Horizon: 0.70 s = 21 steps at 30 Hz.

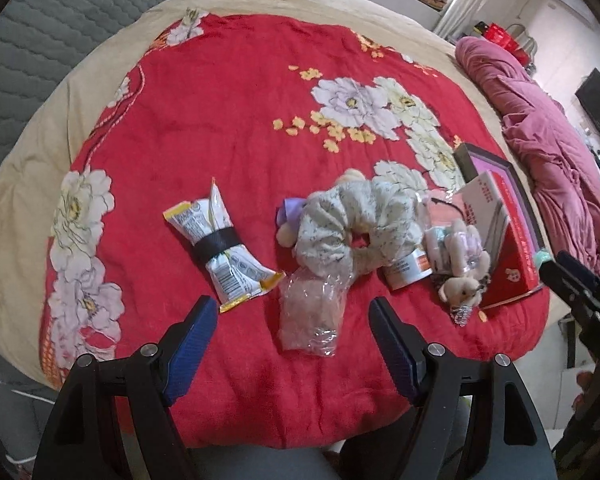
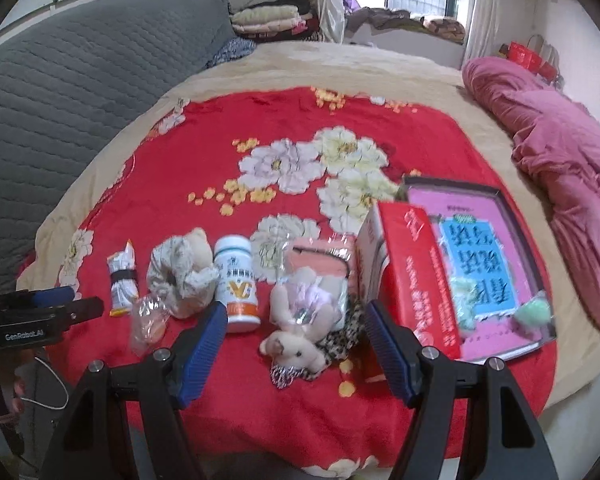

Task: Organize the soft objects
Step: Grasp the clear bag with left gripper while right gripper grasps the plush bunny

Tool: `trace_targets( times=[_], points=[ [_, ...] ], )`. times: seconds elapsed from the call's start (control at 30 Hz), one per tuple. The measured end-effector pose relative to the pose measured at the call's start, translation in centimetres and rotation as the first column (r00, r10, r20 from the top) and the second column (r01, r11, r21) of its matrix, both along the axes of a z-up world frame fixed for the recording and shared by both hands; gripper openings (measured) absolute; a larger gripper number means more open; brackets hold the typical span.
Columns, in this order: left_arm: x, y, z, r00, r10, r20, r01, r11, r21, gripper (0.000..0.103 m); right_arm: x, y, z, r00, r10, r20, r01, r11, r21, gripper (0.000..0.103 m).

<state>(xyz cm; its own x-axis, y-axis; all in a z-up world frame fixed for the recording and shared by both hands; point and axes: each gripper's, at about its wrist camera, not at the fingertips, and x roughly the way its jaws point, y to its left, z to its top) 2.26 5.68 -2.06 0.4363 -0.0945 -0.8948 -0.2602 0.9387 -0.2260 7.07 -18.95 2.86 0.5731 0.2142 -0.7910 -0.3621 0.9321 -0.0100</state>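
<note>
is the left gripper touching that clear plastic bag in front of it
Apart. The left wrist view shows the open left gripper fingers flanking the clear plastic bag, red blanket visible between.

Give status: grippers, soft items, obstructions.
Left gripper open, empty, over bagged item. Right gripper open above plush toy. Pill bottle stands beside the toy.

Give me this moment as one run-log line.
phase: approach | left tool: open, empty, above clear bag | right tool: open, empty, above plush toy | scrunchie, bottle, box: untouched on blanket
</note>
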Motion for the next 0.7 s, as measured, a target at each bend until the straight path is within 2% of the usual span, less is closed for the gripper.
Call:
trace_targets(
  times=[0.13, 0.27, 0.33, 0.7],
  points=[
    [0.2, -1.0, -1.6, 1.000, -0.020, -0.007, 0.020, 1.000, 0.002, 0.079, 0.4, 0.4, -2.1, 1.000, -0.015, -0.024, 0.014, 1.000, -0.026, 0.070],
    [0.3, -2.0, -2.8, 0.999, -0.037, -0.008, 0.037, 0.999, 0.004, 0.079, 0.6, 1.5, -4.6, 1.000, -0.015, -0.016, 0.013, 0.992, -0.122, 0.070],
    [0.5, -2.2, -3.5, 0.999, -0.038, -0.017, 0.038, 0.999, -0.007, 0.079, 0.8, 1.7, -5.7, 0.999, -0.026, -0.020, 0.023, 0.991, -0.134, 0.070],
    [1.2, -1.4, -6.0, 0.998, -0.012, -0.067, 0.010, 0.999, -0.031, 0.079, 1.7, 3.7, -9.4, 0.999, -0.042, -0.031, 0.033, 0.968, -0.248, 0.068]
  ],
)
